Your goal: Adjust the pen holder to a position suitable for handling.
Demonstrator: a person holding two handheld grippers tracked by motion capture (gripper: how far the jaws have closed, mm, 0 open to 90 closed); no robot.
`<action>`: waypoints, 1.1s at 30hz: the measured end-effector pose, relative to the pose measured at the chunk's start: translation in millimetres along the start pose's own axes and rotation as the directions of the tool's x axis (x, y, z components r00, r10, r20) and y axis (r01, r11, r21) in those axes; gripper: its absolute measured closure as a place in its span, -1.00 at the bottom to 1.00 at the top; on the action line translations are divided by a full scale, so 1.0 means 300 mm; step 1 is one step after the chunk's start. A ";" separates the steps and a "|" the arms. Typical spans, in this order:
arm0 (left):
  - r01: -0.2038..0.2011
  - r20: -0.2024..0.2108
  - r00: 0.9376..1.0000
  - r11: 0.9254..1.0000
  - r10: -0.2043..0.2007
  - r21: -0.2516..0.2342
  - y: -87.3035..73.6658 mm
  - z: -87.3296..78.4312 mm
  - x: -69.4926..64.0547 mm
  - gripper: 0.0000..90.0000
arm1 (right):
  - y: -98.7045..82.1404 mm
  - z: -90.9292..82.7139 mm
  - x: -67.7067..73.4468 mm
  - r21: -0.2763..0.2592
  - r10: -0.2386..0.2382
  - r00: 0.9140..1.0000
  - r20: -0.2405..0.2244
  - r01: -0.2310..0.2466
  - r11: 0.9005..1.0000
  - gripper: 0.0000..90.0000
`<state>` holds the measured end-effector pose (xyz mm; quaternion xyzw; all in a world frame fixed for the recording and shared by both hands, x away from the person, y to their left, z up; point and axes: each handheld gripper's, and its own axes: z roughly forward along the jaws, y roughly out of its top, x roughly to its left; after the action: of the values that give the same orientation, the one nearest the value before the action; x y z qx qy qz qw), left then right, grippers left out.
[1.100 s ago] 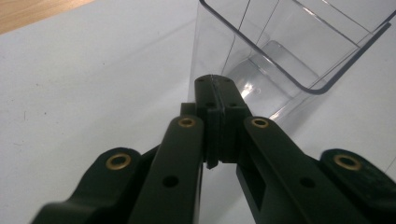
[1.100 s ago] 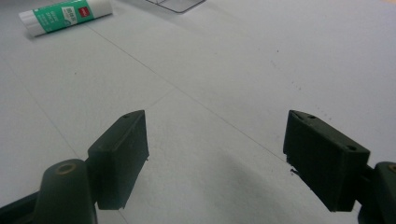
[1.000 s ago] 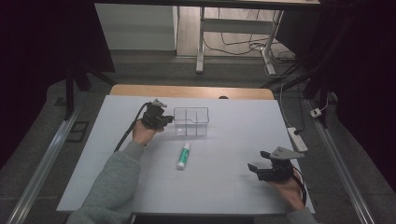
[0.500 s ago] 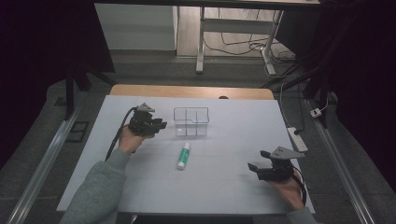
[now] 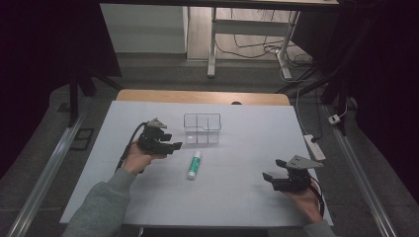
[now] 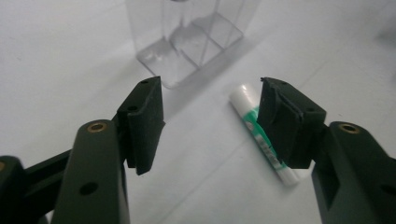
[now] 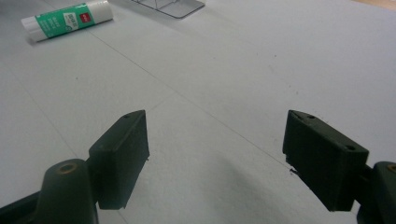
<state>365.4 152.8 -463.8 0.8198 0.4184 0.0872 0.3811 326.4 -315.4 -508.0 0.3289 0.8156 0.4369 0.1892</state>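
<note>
A white and green glue stick lies flat on the white table, just in front of a clear plastic box with compartments. My left gripper hovers left of the stick and points toward it and the box. Its jaws have just been opening and stand apart with nothing between them. My right gripper rests low near the front right of the table, open and empty, pointing left.
A power strip lies at the table's right edge. A wooden strip borders the far side. Metal rails run along both sides of the table. Dark floor with cables lies beyond.
The left hand has drawn back from beside the clear box toward the near side, and its jaws have gone from shut to open. The right hand has stayed still.
</note>
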 end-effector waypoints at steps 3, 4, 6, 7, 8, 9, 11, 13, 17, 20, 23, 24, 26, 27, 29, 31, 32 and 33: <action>-0.008 0.018 1.000 1.000 0.008 -0.001 -0.008 -0.003 -0.023 -0.14 | 0.000 0.000 0.002 -0.002 0.001 1.000 -0.004 -0.001 1.000 -0.51; -0.006 0.021 1.000 1.000 0.006 -0.001 -0.011 -0.003 -0.030 -0.14 | 0.000 0.000 0.002 -0.003 0.001 1.000 -0.004 -0.001 1.000 -0.51; -0.008 0.026 1.000 1.000 0.008 0.009 -0.014 -0.004 -0.039 -0.17 | 0.000 -0.001 0.004 -0.003 0.000 1.000 -0.002 0.000 1.000 -0.50; -0.010 0.030 1.000 1.000 0.010 0.014 -0.014 -0.005 -0.042 -0.17 | 0.000 -0.001 0.004 -0.003 0.000 1.000 -0.002 0.000 1.000 -0.50; -0.011 0.031 0.999 1.000 0.010 0.013 -0.016 -0.006 -0.046 -0.17 | 0.001 -0.001 0.004 0.001 -0.002 1.000 -0.001 0.002 1.000 -0.51; -0.013 0.030 0.999 1.000 0.012 0.014 -0.016 -0.006 -0.049 -0.17 | 0.001 -0.001 0.004 0.001 -0.003 1.000 -0.001 0.003 1.000 -0.50; -0.010 0.032 0.999 1.000 0.010 0.019 -0.017 -0.004 -0.052 -0.18 | 0.001 -0.002 0.005 0.005 -0.006 1.000 -0.001 0.006 1.000 -0.50; -0.010 0.037 0.999 1.000 0.009 0.028 -0.017 0.001 -0.054 -0.18 | 0.001 -0.001 0.005 0.006 -0.006 1.000 0.000 0.006 1.000 -0.50; -0.014 0.047 0.999 0.999 0.012 0.042 -0.015 0.014 -0.068 -0.20 | 0.001 -0.001 0.006 0.011 -0.010 1.000 0.000 0.010 1.000 -0.51; -0.017 0.060 0.998 0.999 0.014 0.048 -0.007 0.024 -0.081 -0.20 | 0.001 -0.001 0.007 0.012 -0.012 1.000 0.006 0.012 1.000 -0.50; -0.022 0.071 0.997 0.998 0.018 0.054 0.001 0.032 -0.093 -0.21 | 0.001 -0.002 0.007 0.013 -0.012 1.000 0.004 0.012 1.000 -0.50; -0.025 0.073 0.997 0.998 0.021 0.056 0.003 0.036 -0.097 -0.21 | 0.001 -0.002 0.007 0.013 -0.013 1.000 0.005 0.012 1.000 -0.51; -0.026 0.075 0.997 0.998 0.021 0.064 0.007 0.044 -0.105 -0.21 | 0.001 -0.002 0.007 0.014 -0.013 1.000 0.006 0.013 1.000 -0.50; -0.028 0.078 0.997 0.997 0.023 0.068 0.008 0.048 -0.111 -0.21 | 0.001 -0.002 0.007 0.013 -0.013 1.000 0.005 0.013 1.000 -0.51; -0.035 0.083 0.996 0.996 0.029 0.079 0.007 0.059 -0.124 -0.22 | 0.001 -0.002 0.007 0.014 -0.013 1.000 0.006 0.013 1.000 -0.50; -0.048 0.088 0.995 0.995 0.040 0.090 0.007 0.069 -0.138 -0.22 | 0.001 -0.002 0.007 0.011 -0.014 1.000 0.002 0.014 1.000 -0.50; -0.051 0.086 0.995 0.994 0.043 0.093 0.007 0.073 -0.145 -0.23 | 0.001 -0.002 0.007 0.011 -0.013 1.000 0.002 0.013 1.000 -0.51; -0.057 0.087 0.995 0.994 0.049 0.098 0.008 0.077 -0.150 -0.23 | 0.001 -0.002 0.007 0.010 -0.013 1.000 0.002 0.013 1.000 -0.50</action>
<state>348.9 105.3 -470.3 0.8517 0.3840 0.0415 0.3541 324.7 -314.2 -507.5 0.3252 0.8197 0.4310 0.1911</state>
